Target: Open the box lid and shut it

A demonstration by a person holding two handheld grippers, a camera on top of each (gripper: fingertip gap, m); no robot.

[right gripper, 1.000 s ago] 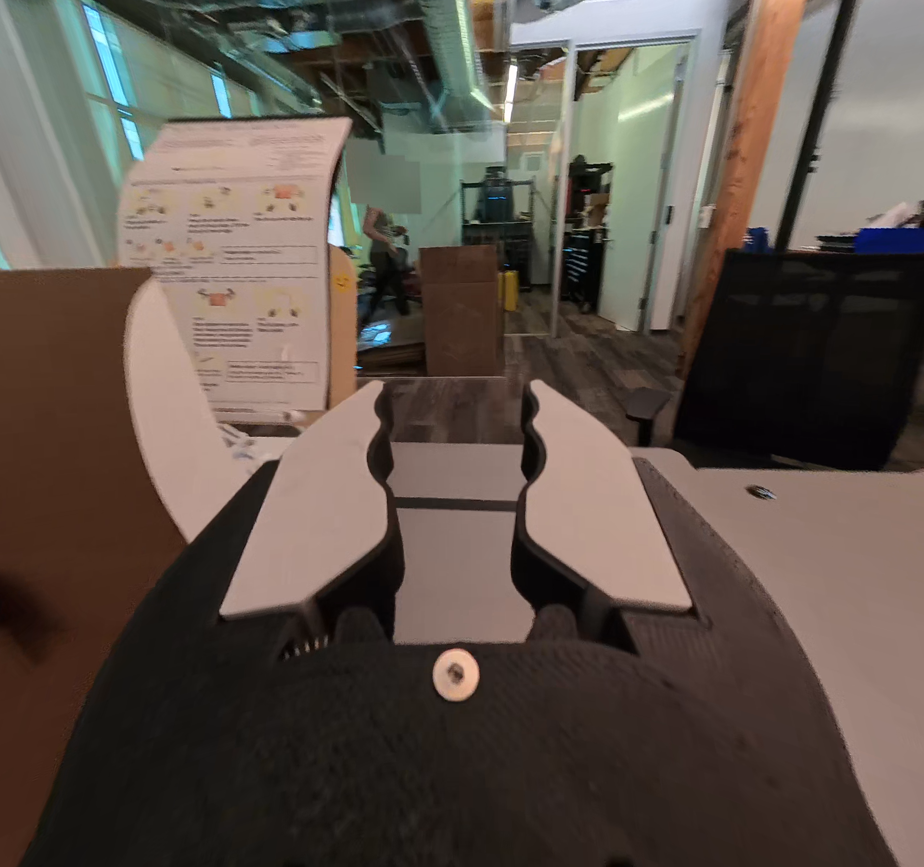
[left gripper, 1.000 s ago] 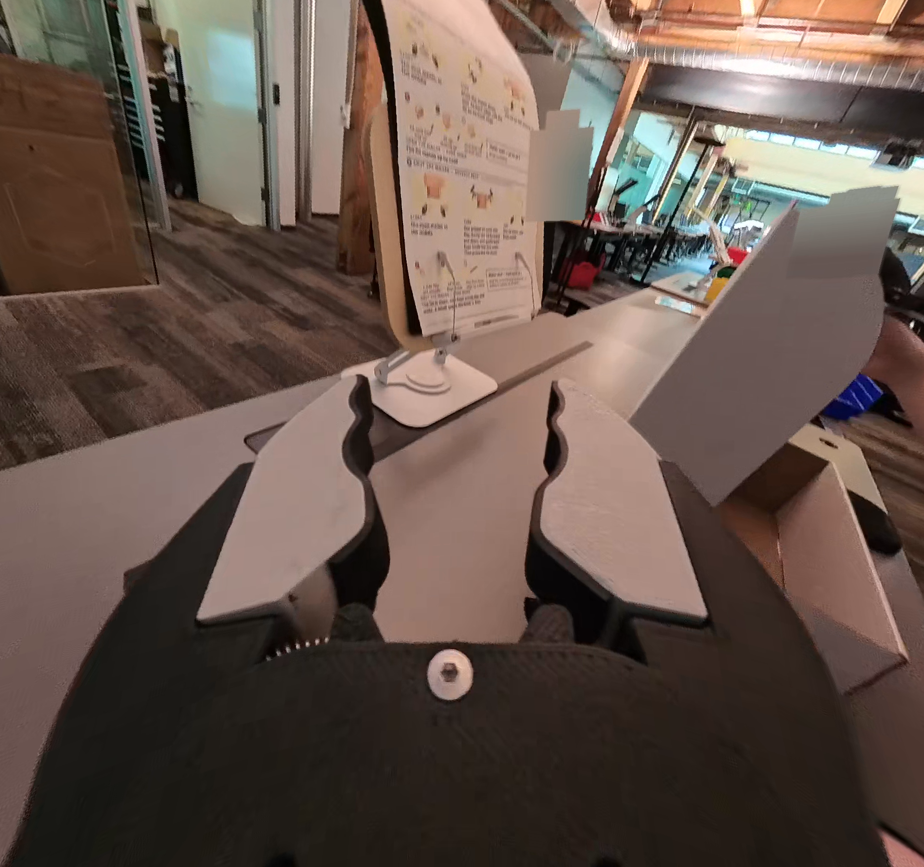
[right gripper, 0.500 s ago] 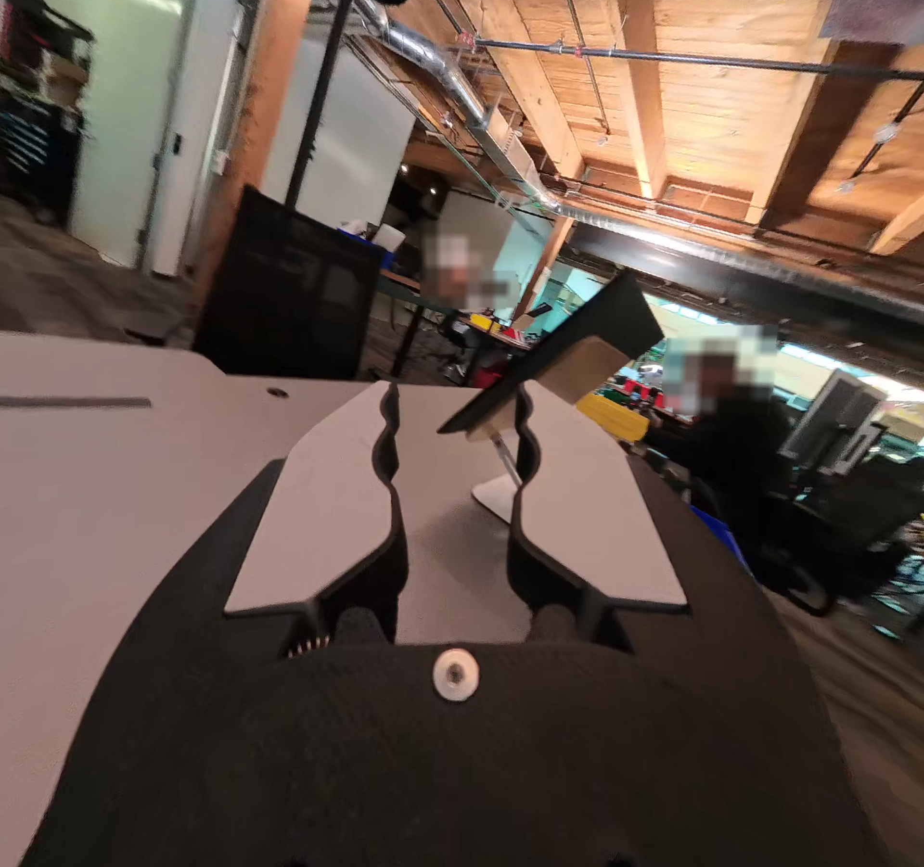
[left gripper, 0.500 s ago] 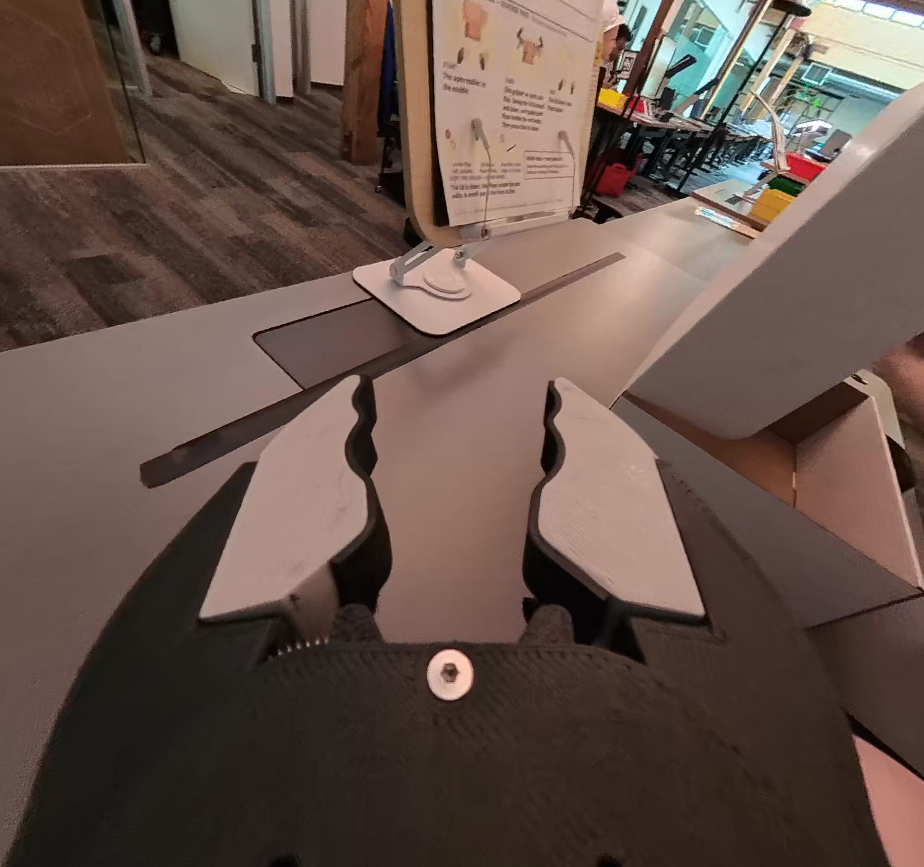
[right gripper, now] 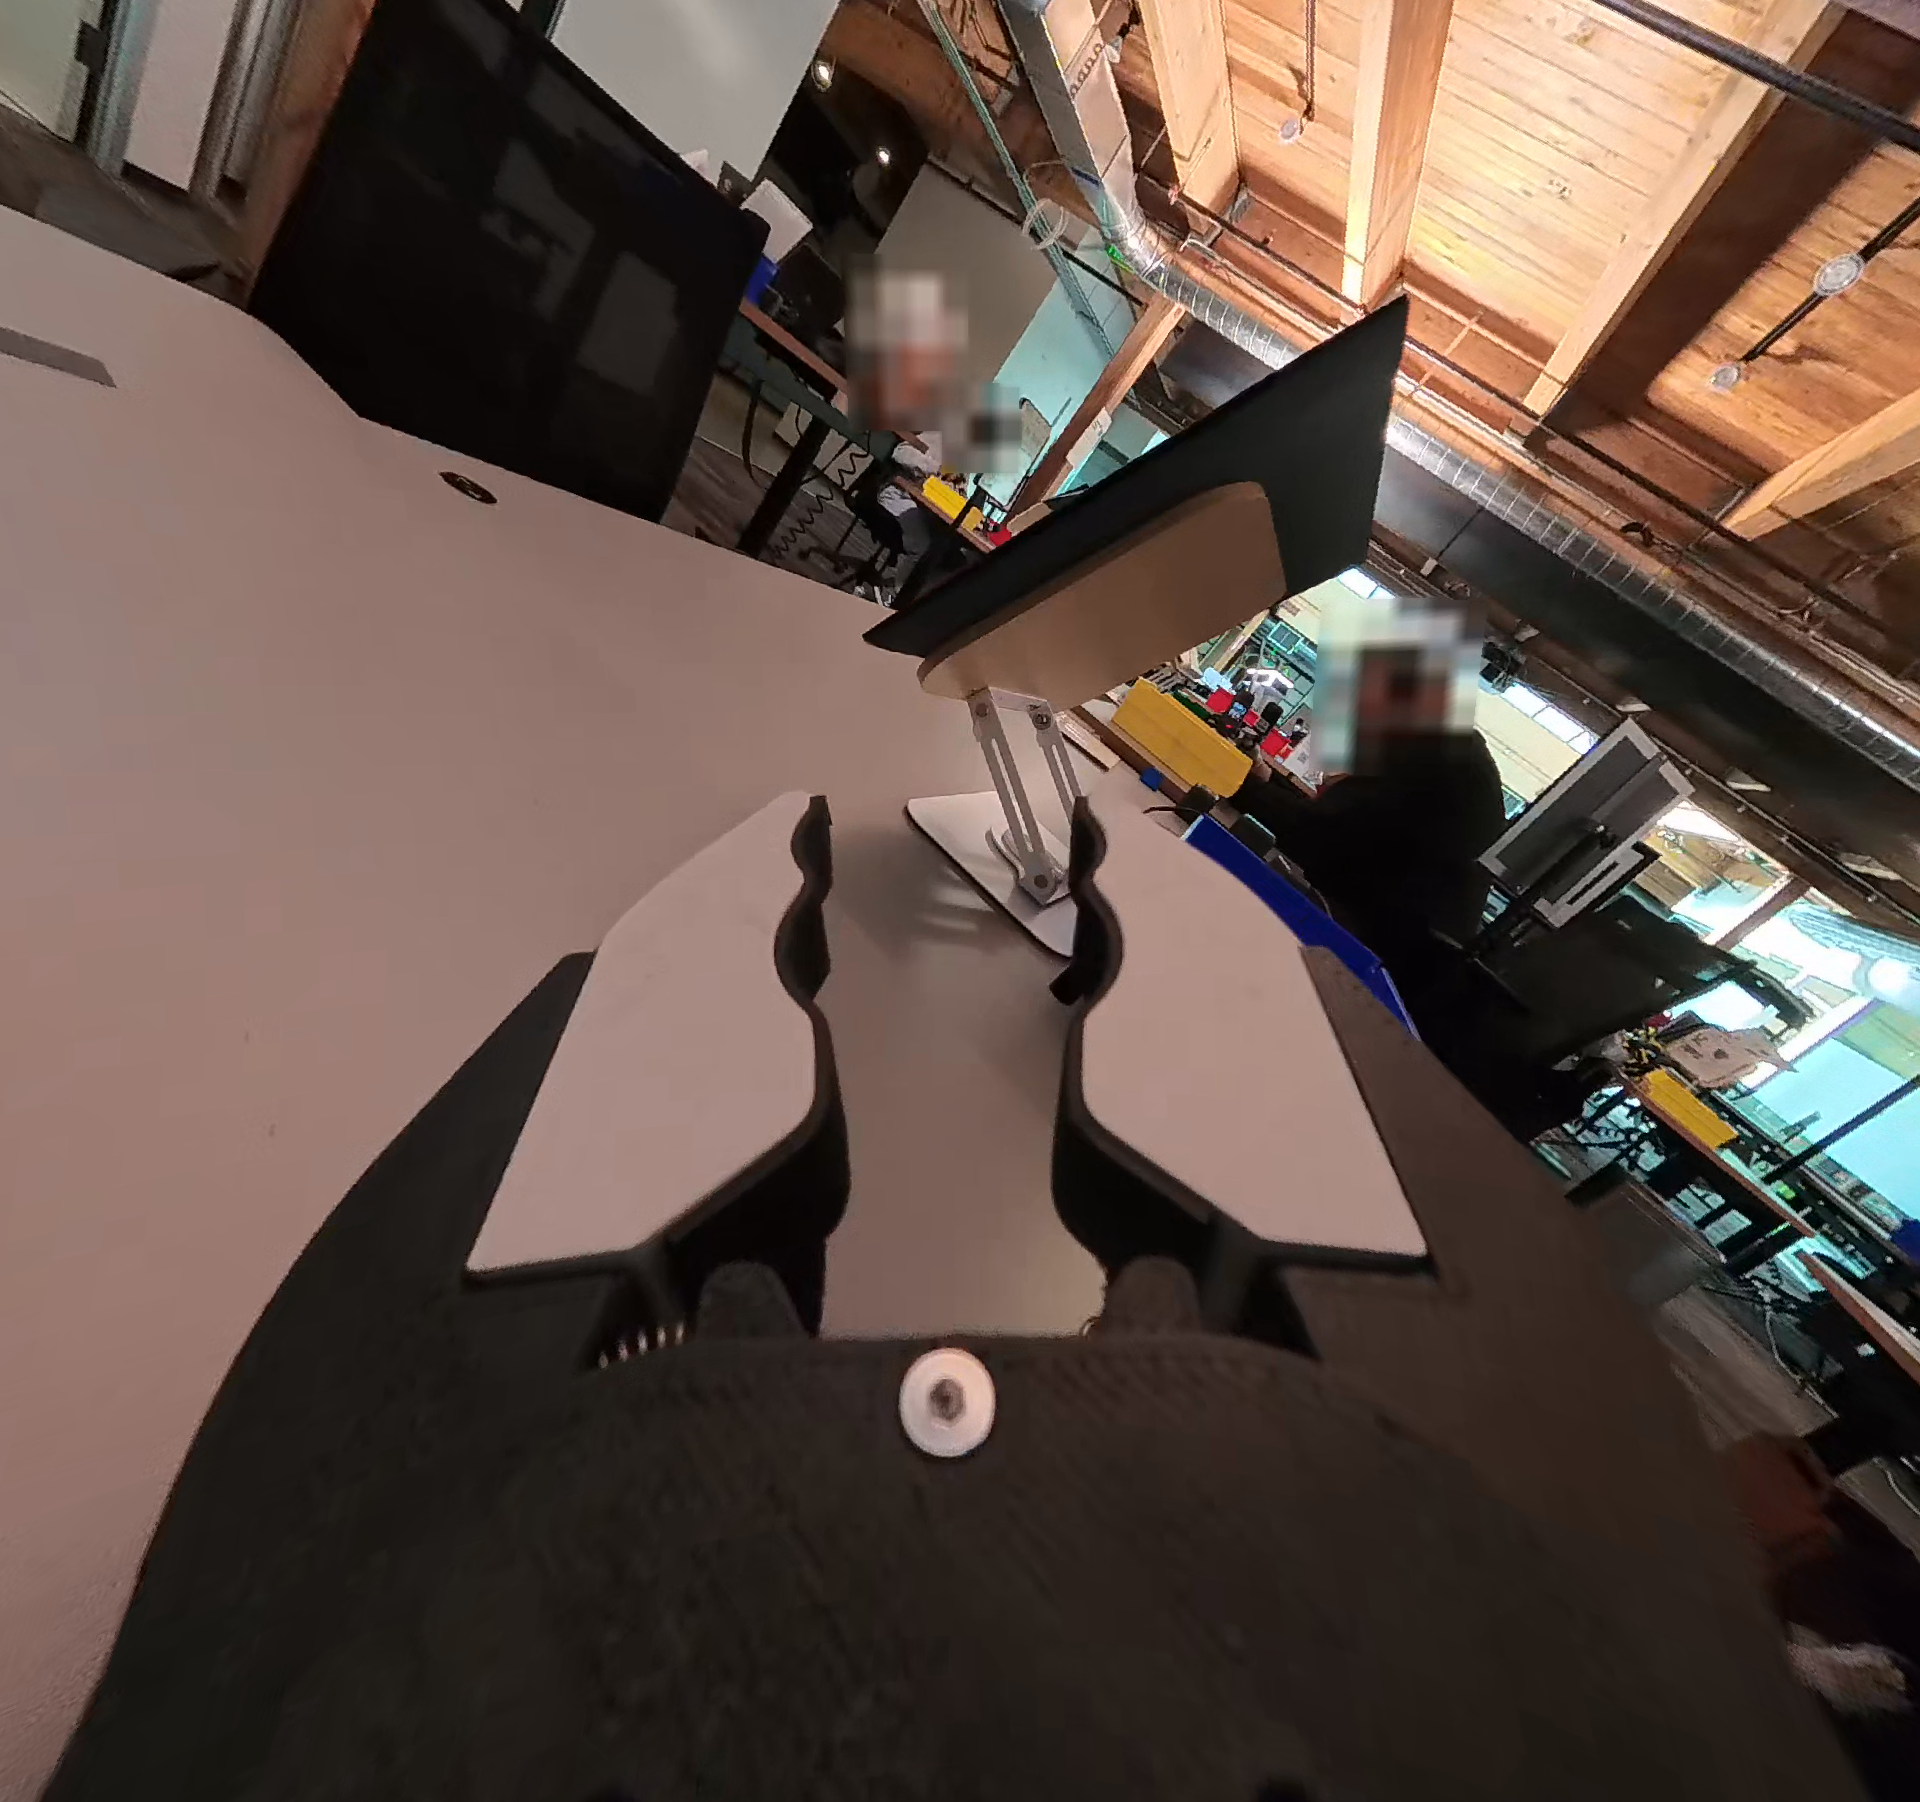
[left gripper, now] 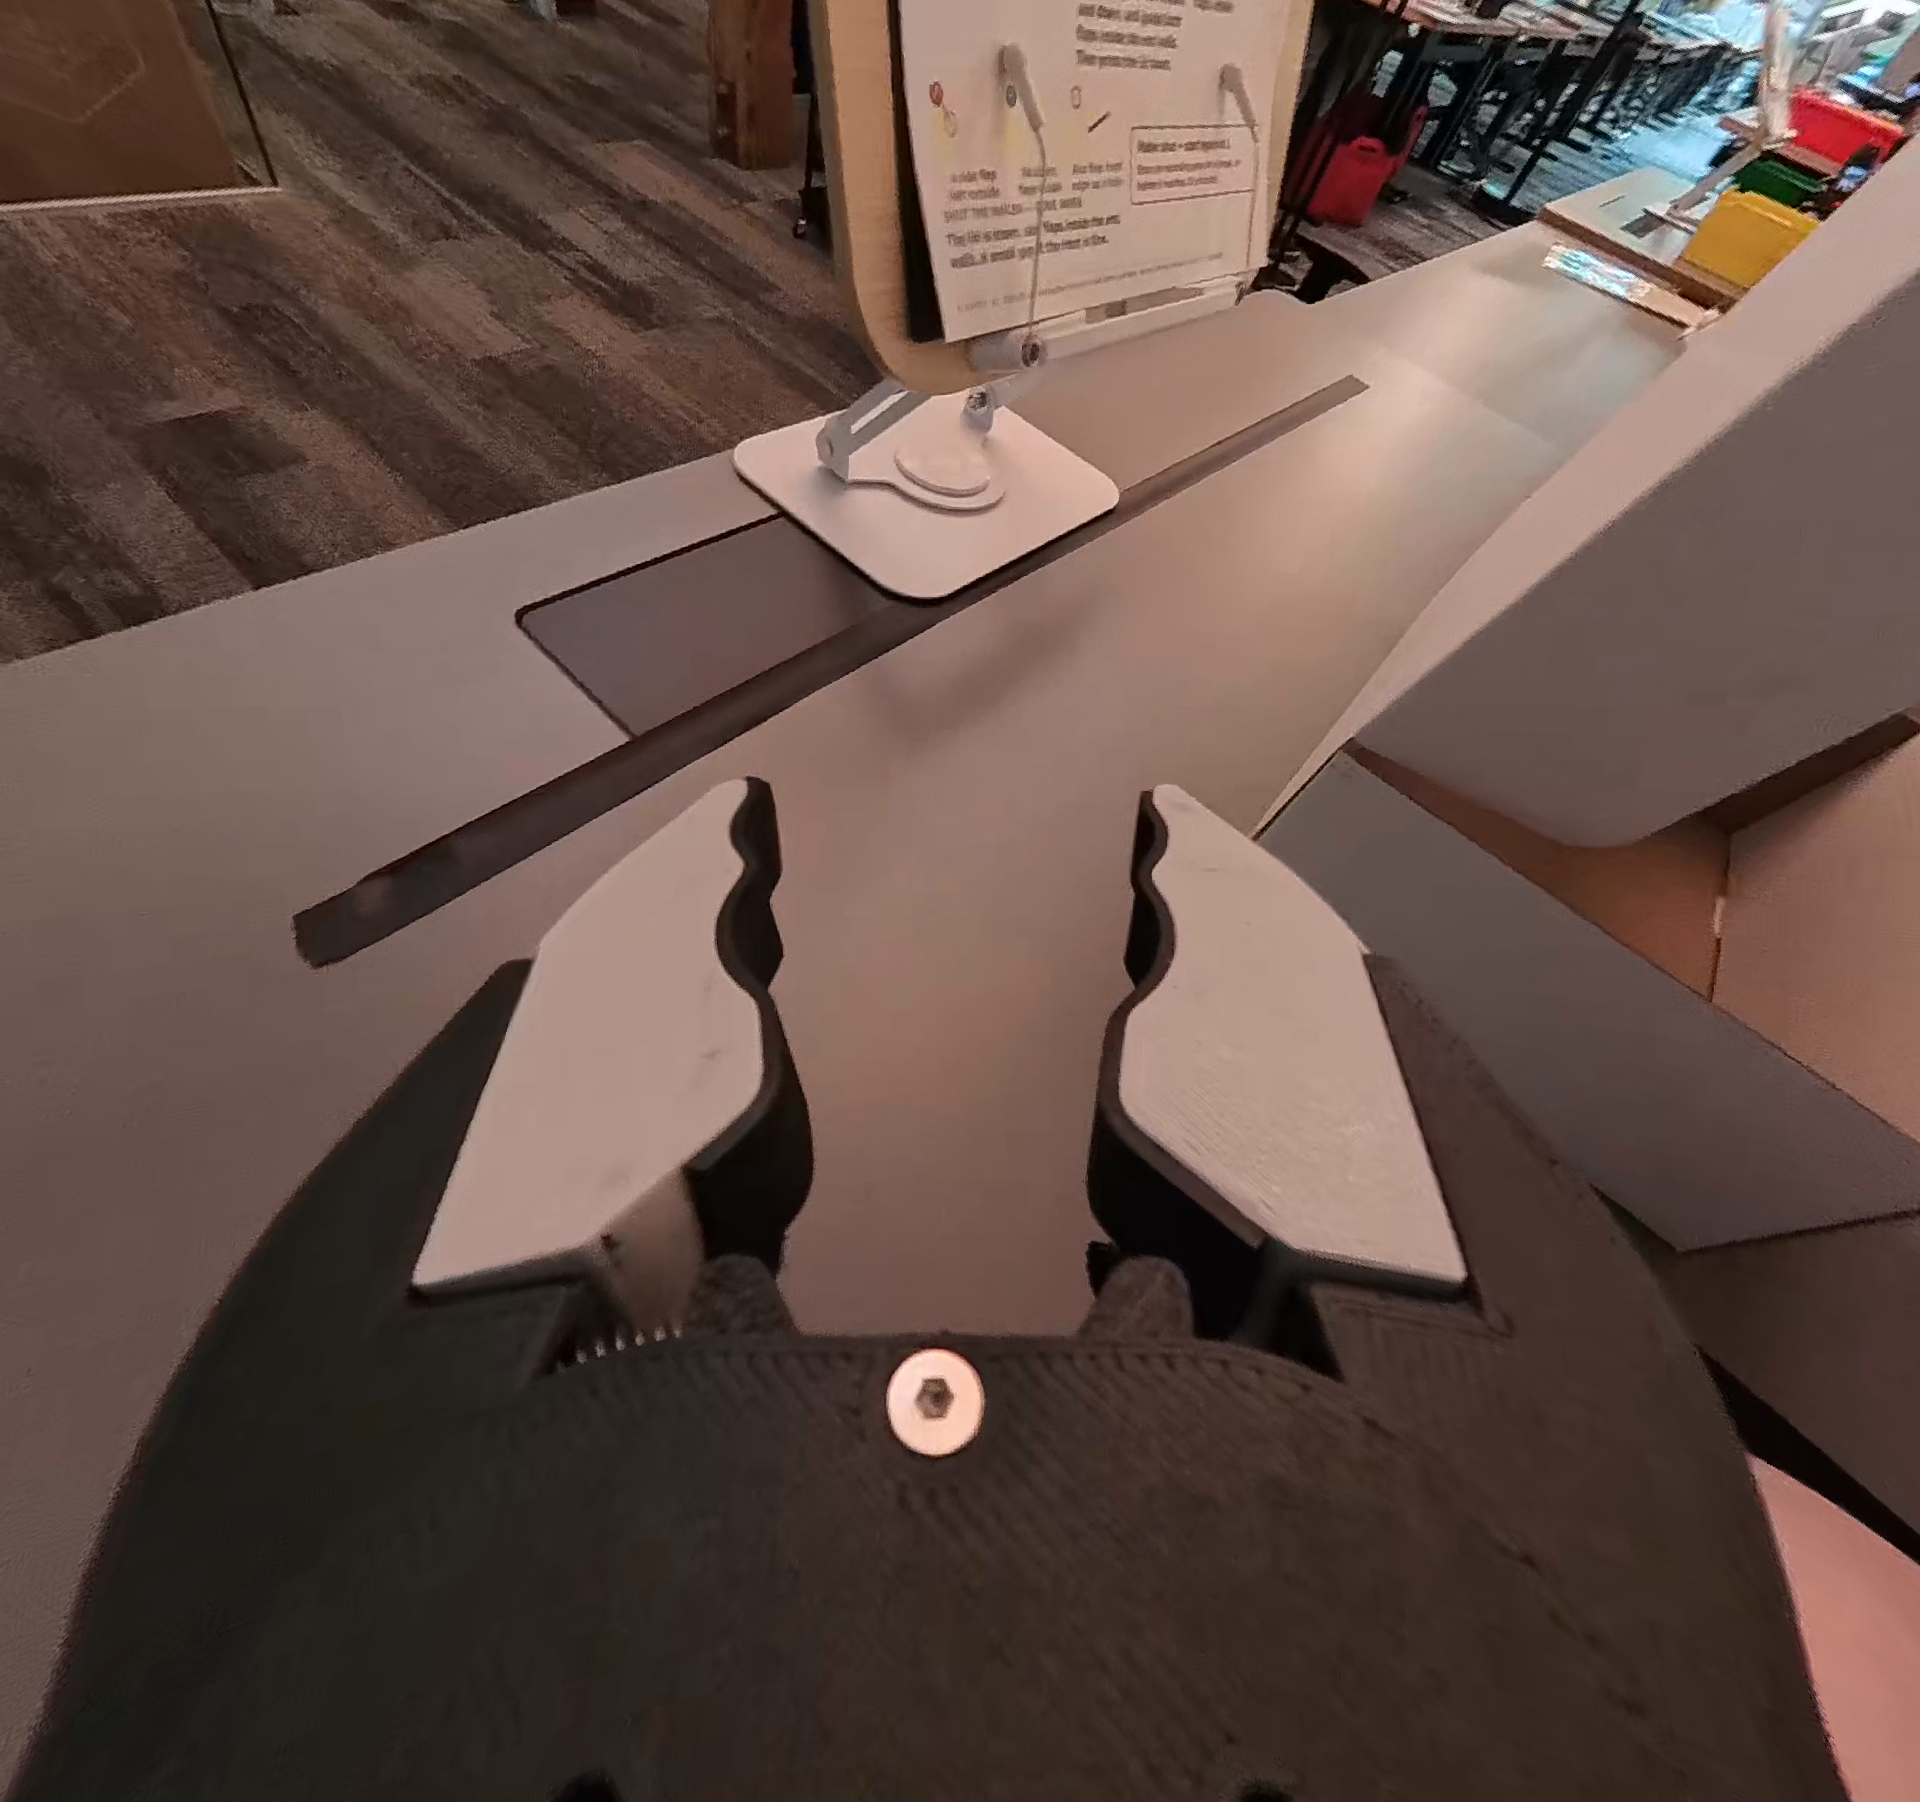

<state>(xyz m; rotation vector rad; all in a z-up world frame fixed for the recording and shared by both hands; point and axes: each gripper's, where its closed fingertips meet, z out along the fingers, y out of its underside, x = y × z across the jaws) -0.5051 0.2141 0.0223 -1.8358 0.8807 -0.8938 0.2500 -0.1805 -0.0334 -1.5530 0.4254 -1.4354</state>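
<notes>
the box lid [left gripper: 1704, 547] stands raised, just right of the left gripper [left gripper: 951, 817], whose fingers gape wide and empty. the right gripper [right gripper: 945, 822], also wide and empty, points away from the box [left gripper: 1621, 963]; it'd best swing back and press the lid down evenly.

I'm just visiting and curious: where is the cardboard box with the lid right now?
The box sits at the right edge of the left wrist view, on the grey table right of the left gripper, its lid raised. The right wrist view doesn't show it.
</notes>
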